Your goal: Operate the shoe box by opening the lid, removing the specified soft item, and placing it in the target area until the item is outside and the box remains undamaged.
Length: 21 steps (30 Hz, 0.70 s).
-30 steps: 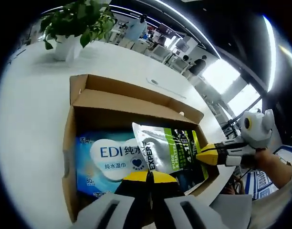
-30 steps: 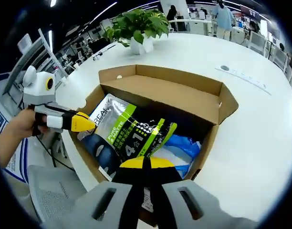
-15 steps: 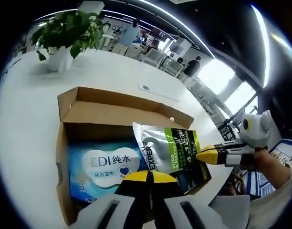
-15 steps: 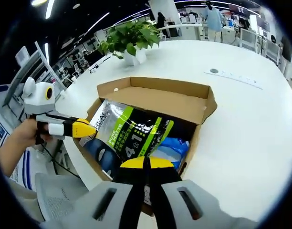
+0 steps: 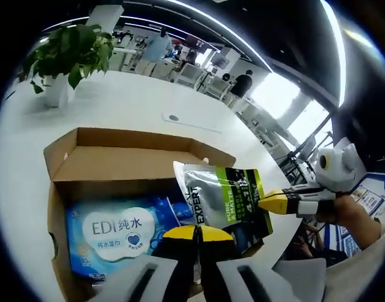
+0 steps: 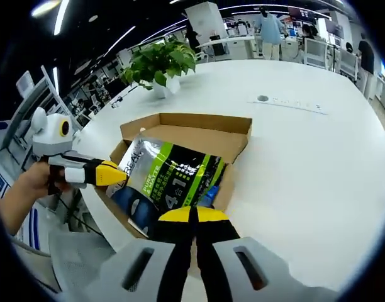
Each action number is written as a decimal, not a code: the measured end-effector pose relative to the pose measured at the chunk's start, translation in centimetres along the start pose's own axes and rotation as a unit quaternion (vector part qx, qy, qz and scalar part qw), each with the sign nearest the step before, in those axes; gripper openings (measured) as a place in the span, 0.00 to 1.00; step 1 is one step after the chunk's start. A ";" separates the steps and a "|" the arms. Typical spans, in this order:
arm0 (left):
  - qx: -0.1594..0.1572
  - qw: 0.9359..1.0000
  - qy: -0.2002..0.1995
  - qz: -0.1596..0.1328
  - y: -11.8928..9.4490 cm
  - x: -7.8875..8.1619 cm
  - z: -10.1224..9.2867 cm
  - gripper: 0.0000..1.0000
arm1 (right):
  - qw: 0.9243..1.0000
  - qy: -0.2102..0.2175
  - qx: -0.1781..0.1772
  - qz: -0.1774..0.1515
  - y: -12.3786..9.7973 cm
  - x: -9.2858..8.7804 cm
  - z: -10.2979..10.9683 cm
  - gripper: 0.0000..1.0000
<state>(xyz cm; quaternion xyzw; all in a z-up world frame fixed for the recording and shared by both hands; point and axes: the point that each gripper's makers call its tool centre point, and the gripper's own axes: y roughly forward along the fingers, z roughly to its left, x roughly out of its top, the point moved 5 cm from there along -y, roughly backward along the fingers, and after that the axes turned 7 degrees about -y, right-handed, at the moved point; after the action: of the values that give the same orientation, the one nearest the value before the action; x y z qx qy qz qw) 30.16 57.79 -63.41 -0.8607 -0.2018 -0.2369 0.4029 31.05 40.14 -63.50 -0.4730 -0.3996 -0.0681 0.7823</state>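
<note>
Lifting is the step in hand, judged from how things lie: on the broad white round tabletop (image 5: 117, 100) the brown cardboard shoe box (image 5: 117, 163) stands with its lid already folded back, and the soft silver, green and black plastic pouch (image 5: 227, 201) is raised above its opening, held at two edges. Below it, inside the box, lies a blue pack of wet wipes with a white label (image 5: 117, 233). The left gripper (image 5: 195, 233), yellow-tipped, has its jaws closed together on the pouch's near edge; the right gripper (image 5: 271, 202) pinches the pouch's far side, jaws closed as well. A green potted plant in a white pot (image 6: 158, 66) stands well apart from the box. The next move calls for carrying the pouch clear of the box walls and setting it on bare tabletop beside the box, without dragging on the cardboard.
</note>
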 end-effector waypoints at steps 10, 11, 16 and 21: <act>-0.012 1.000 0.018 0.013 2.4 0.0 -2.5 0.00 | 1.000 0.016 -0.022 -0.004 -1.9 -0.6 -2.9 0.00; -0.013 1.000 0.020 0.015 2.7 0.1 -2.7 0.00 | 1.000 0.017 -0.023 -0.004 -2.0 -0.6 -3.1 0.00; -0.019 0.999 0.027 0.022 4.0 0.4 -3.7 0.00 | 0.999 0.023 -0.035 -0.005 -2.9 -0.8 -4.7 0.00; -0.022 0.999 0.032 0.029 5.4 0.4 -4.9 0.00 | 0.998 0.033 -0.044 -0.005 -3.7 -1.0 -6.1 0.00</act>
<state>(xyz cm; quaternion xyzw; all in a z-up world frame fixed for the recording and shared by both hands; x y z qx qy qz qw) 32.20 50.76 -63.59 -0.8667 -0.1585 -0.2570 0.3970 32.04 33.02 -63.06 -0.5024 -0.3728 -0.1049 0.7731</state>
